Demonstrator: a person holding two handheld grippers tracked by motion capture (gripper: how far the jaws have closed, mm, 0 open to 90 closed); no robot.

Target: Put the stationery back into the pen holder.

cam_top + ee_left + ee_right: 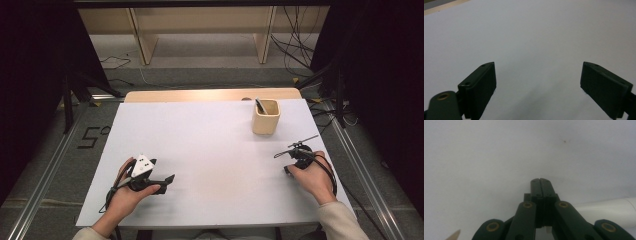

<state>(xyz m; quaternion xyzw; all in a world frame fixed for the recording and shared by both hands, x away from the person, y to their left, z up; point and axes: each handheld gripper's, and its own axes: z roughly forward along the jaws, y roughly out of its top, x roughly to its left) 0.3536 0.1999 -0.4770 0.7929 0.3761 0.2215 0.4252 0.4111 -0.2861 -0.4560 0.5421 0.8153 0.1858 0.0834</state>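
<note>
White table surface is seen across the middle of the high view, with a bare wooden strip along its far edge and a grey floor around it. At the lower left of that frame the left gripper is held low over the surface in the person's left hand, a grey three-cornered plate on top of it. In the left gripper view its two black jaws are shown set wide apart at the lower left and lower right, with nothing but white surface between them. At the right of the high view the right gripper is held in the right hand, well apart from the left one. In the right gripper view its jaws are pressed flat together at the lower centre, and nothing is seen clamped between them. A beige cup is placed at the upper right of the high view, near the right gripper but not touched by it, and a dark pen is leaned inside it.
</note>
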